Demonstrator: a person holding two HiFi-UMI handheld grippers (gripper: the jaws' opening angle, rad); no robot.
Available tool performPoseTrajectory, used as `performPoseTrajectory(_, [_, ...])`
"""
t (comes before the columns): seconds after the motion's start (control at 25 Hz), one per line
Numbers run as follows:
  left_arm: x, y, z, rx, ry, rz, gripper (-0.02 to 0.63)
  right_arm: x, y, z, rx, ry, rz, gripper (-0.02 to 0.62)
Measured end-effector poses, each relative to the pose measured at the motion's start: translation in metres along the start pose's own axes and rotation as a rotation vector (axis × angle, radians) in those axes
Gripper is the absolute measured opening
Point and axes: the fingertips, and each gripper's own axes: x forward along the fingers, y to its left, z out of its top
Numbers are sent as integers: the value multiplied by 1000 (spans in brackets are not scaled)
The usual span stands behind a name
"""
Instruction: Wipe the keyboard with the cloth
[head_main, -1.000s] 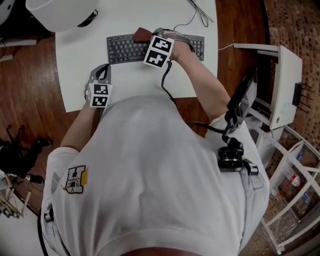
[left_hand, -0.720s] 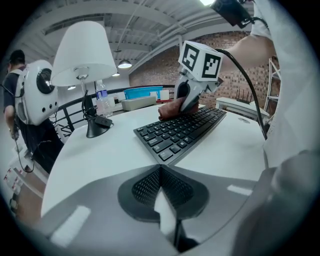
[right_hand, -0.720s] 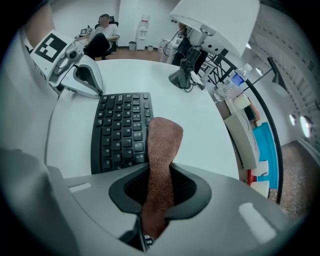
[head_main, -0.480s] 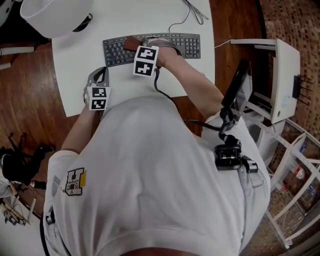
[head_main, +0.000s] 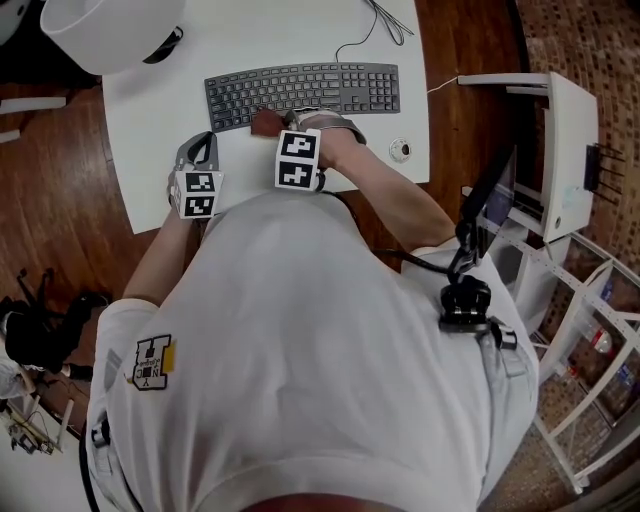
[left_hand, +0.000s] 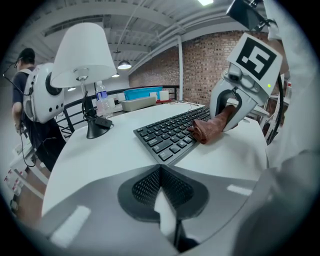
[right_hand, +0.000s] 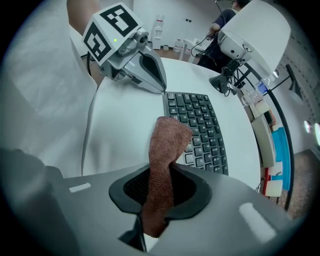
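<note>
Right tongs (head_main: 272, 126) pinch the brown cloth (head_main: 264, 122) at the keyboard's (head_main: 300, 90) near edge. Left tongs (head_main: 203, 142), pressed together and empty, rest by the counter's (head_main: 150, 110) near-left corner. Wiping looks under way; how much is left I can't tell.

Floor: dark wood boards (head_main: 60, 200) lay left of the left tool (head_main: 200, 140).
Tabletop: white (head_main: 150, 110), beneath that tool.
Lamp: white shade (left_hand: 84, 52) stood ahead and left of it.
Wall: red brick (left_hand: 205, 65) ran far ahead.
Ceiling light: a lit pendant (left_hand: 124, 65) hung overhead.
Cabinet: white (head_main: 570, 150), well to the right.
</note>
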Motion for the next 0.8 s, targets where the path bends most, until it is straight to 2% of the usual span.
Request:
performPoseTrajectory(0.08, [0,0,-1,-2,0,-1,0,-5,-20,7,16,-22,-21,75])
performPoseTrajectory(0.2, [1,-1,0,0,1,0,0,-11,-78,18,59,-41,-95,75])
performPoseTrajectory(0.32, [0,-2,1,3,-1,0,0,-3,-134,27,79,-13,-155,75])
performPoseTrajectory(0.4, [0,-2,1,0,1,1,0,7,-150,32,74,10,-153,75])
performPoseTrajectory(0.56, [-2,-4,5,4,-3,-1,0,10,-133,36,30,29,-124,75])
performPoseTrajectory(0.8, [-2,2,-2,5,-6,-3,0,7,-70,43,-20,20,-65,74])
